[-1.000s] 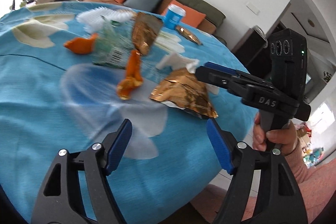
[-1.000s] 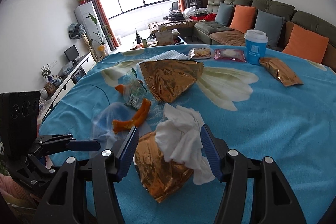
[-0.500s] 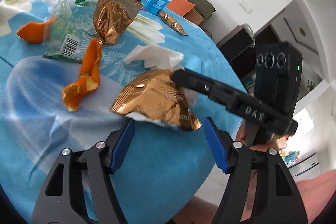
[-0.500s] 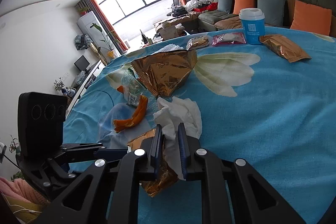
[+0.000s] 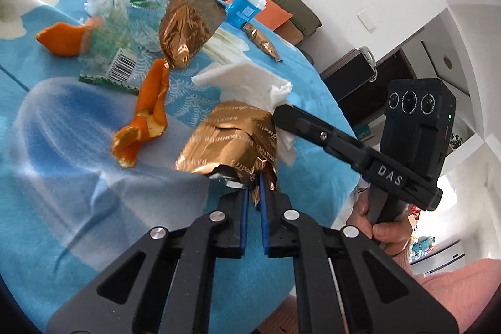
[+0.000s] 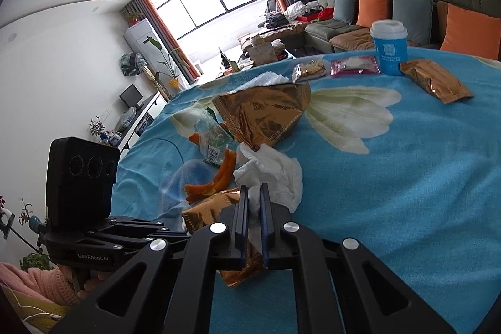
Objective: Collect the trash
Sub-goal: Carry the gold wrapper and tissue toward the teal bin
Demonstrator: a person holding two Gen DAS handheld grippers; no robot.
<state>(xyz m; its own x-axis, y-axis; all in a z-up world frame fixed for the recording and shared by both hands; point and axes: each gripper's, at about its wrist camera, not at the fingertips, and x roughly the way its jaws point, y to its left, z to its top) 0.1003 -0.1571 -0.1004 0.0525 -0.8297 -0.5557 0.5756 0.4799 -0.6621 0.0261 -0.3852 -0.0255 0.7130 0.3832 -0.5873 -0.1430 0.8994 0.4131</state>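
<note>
The step in hand seems to be the pick-up: the left gripper [image 5: 254, 196] is closed on the near edge of the gold wrapper [image 5: 233, 143] at the counter [image 5: 78, 193] edge, the right gripper [image 6: 253, 202] pinches the white tissue [image 6: 275, 174] beside it, and next both must lift together.

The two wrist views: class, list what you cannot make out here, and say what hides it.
- Left wrist view: the near edge of the gold wrapper, covered by the left gripper.
- Right wrist view: the white tissue where the right gripper pinches it.
- Right wrist view: print on the blue cup, too small.
</note>
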